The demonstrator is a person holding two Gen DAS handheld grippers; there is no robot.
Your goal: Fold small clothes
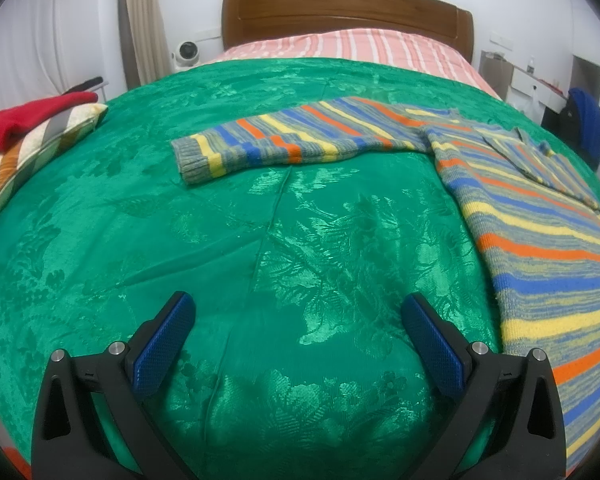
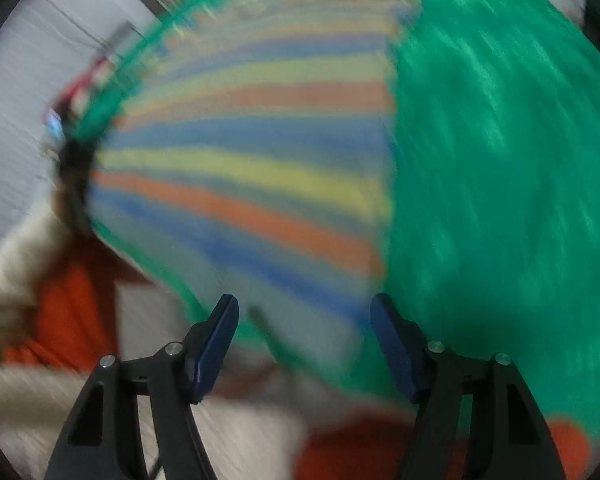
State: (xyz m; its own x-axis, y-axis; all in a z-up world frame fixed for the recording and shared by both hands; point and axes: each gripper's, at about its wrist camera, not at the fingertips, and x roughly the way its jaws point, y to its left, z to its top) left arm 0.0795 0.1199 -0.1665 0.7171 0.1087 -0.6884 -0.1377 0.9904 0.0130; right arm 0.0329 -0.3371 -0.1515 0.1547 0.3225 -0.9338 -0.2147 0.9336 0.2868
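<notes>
We judge the main risk to be a poor catch: the right gripper (image 2: 304,340) views the striped sweater (image 1: 520,216) through heavy blur, and a hurried pinch near the hem could take the green bedspread (image 1: 220,240) along with the knit, or only one layer (the fabric looks loose and thick). The sweater lies flat on the bed, one sleeve stretched sideways. Both grippers stand released, nothing between the jaws. The left gripper (image 1: 298,340) hangs tilted down over bare bedspread beside the sweater; the right points steeply down at the sweater's lower edge.
</notes>
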